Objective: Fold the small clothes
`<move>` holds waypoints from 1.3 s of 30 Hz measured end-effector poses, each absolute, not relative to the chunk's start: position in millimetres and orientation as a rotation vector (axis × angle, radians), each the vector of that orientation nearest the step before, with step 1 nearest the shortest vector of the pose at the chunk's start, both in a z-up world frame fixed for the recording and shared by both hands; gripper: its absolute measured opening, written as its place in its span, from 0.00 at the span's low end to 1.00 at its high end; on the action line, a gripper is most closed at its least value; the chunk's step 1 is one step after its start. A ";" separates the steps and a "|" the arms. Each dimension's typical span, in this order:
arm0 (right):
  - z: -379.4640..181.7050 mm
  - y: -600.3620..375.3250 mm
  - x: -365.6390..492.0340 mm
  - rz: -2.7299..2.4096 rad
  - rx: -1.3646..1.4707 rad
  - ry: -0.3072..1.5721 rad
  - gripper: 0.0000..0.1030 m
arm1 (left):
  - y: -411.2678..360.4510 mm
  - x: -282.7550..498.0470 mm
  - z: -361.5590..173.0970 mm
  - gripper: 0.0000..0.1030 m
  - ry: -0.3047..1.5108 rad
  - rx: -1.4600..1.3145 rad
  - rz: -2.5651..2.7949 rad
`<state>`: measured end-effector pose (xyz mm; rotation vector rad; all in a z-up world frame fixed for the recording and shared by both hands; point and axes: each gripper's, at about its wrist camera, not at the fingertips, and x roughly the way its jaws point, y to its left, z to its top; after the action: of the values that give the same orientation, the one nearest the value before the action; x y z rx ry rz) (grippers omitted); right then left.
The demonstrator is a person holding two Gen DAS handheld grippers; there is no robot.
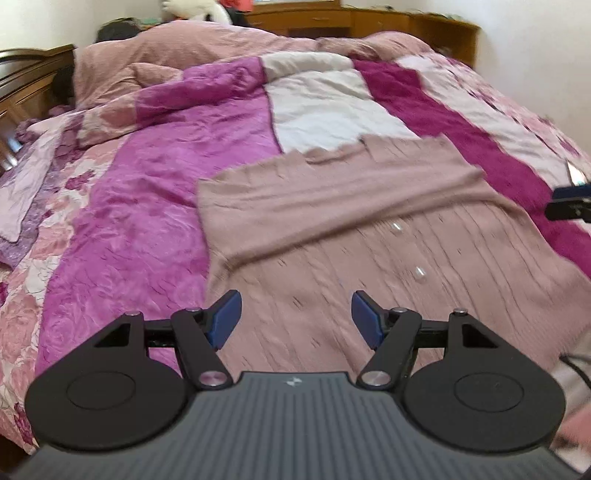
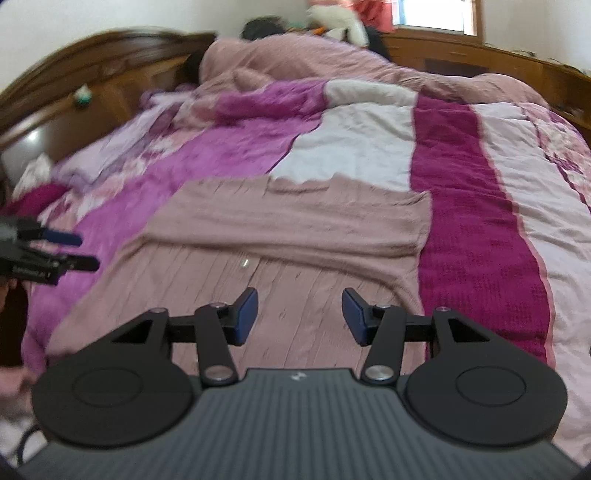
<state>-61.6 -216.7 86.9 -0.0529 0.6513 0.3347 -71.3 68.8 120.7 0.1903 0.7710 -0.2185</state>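
Observation:
A dusty-pink knit cardigan [image 1: 369, 229] [image 2: 280, 240] with clear buttons lies flat on the bed, its sleeves folded across the chest. My left gripper [image 1: 296, 317] hovers open above the cardigan's lower left part, nothing between its blue pads. My right gripper [image 2: 299, 314] hovers open over the lower middle of the cardigan, its pads also bare. In the right wrist view the left gripper [image 2: 79, 251] shows at the left edge, off the garment's side. In the left wrist view a piece of the right gripper [image 1: 569, 206] shows at the right edge.
The cardigan rests on a quilt [image 1: 147, 177] [image 2: 480, 221] of purple, magenta, white and floral panels. Someone lies under a pink blanket [image 1: 184, 48] [image 2: 295, 55] at the far end. A wooden headboard [image 2: 92, 74] stands left and wooden cabinets [image 1: 406, 26] line the back.

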 end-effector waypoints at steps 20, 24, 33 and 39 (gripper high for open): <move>40.1 -175.0 -100.0 0.608 -0.366 0.958 0.51 | 53.3 -122.4 72.8 0.71 0.989 0.419 -0.502; 31.3 -167.1 -105.8 0.669 -0.441 1.010 0.51 | 48.7 -132.1 62.5 0.71 1.021 0.507 -0.558; 9.6 -157.5 -98.0 0.637 -0.579 1.055 0.51 | 46.4 -122.0 38.1 0.71 1.046 0.629 -0.507; 2.0 -158.5 -84.4 0.580 -0.593 1.035 0.51 | 56.2 -110.2 34.3 0.71 1.056 0.580 -0.488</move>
<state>-84.4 -158.5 2.0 -0.5927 1.0355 0.5801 -110.2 56.2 34.3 0.5796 1.0555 -0.4884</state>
